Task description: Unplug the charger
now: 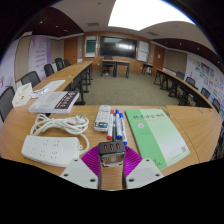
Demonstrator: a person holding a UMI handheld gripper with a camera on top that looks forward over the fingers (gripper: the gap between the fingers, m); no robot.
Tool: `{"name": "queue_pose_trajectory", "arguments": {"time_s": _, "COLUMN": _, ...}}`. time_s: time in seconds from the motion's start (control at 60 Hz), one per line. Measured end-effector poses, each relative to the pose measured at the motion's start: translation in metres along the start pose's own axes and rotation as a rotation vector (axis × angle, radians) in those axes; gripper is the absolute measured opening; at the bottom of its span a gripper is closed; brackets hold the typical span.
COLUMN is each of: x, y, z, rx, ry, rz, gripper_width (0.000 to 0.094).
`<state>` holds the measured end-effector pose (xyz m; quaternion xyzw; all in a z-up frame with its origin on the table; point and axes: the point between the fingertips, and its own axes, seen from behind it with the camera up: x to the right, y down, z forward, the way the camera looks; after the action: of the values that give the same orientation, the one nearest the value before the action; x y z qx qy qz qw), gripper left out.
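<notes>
Presently, item one: charger, a small dark block, sitting between the two fingers of the gripper. The purple pads flank it closely, but whether both press on it cannot be told; it seems plugged into the power strip just beside, whose end reaches toward the fingers.
Item two: white cable, coiled beyond the strip, likely the strip's own lead kept tidy.
Item three: markers, blue and red, lying beside a small white box.
Item four: green folder, flat beside the markers.
Item five: calculator and papers farther off.
Surface: wooden table.
Room: a meeting room, long desks, chairs, wall screen, a bright ceiling light.
</notes>
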<state>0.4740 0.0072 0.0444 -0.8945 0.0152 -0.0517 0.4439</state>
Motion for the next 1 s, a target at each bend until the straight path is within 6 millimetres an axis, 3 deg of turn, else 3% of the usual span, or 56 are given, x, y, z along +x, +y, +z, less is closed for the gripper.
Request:
{"name": "queue_pose_trajectory", "arguments": {"time_s": 0.033, "x": 0.001, "y": 0.012, "z": 0.003, "rx": -0.024, "ry": -0.009, "rz": -0.001, "gripper_width": 0.0282}}
{"name": "queue_pose_trajectory", "arguments": {"time_s": 0.05, "x": -0.003, "y": 0.028, "z": 0.011, "rx": -0.029, "ry": -0.016, "rz": -0.002, "gripper_width": 0.0297}}
{"name": "queue_pose_trajectory", "arguments": {"time_s": 0.133, "x": -0.002, "y": 0.038, "z": 0.005, "rx": -0.052, "ry": -0.051, "rz": -0.003, "gripper_width": 0.0349}}
{"name": "queue_pose_trajectory", "arguments": {"time_s": 0.25, "x": 0.0, "y": 0.043, "z": -0.001, "rx": -0.047, "ry": -0.062, "rz": -0.004, "gripper_width": 0.0453}}
{"name": "queue_pose_trajectory", "arguments": {"time_s": 0.383, "x": -0.001, "y": 0.039, "z": -0.021, "rx": -0.029, "ry": -0.072, "rz": 0.001, "gripper_width": 0.0852}}
{"name": "queue_pose_trajectory", "arguments": {"time_s": 0.5, "x": 0.001, "y": 0.03, "z": -0.05, "rx": 0.011, "ry": -0.053, "rz": -0.014, "gripper_width": 0.0859}}
{"name": "queue_pose_trajectory", "arguments": {"time_s": 0.567, "x": -0.001, "y": 0.021, "z": -0.076, "rx": 0.048, "ry": -0.047, "rz": -0.014, "gripper_width": 0.0857}}
{"name": "queue_pose_trajectory", "arguments": {"time_s": 0.75, "x": -0.019, "y": 0.008, "z": -0.175, "rx": 0.124, "ry": -0.012, "rz": -0.023, "gripper_width": 0.0854}}
{"name": "queue_pose_trajectory", "arguments": {"time_s": 1.0, "x": -0.051, "y": 0.044, "z": -0.318, "rx": 0.113, "ry": 0.016, "rz": -0.021, "gripper_width": 0.0855}}
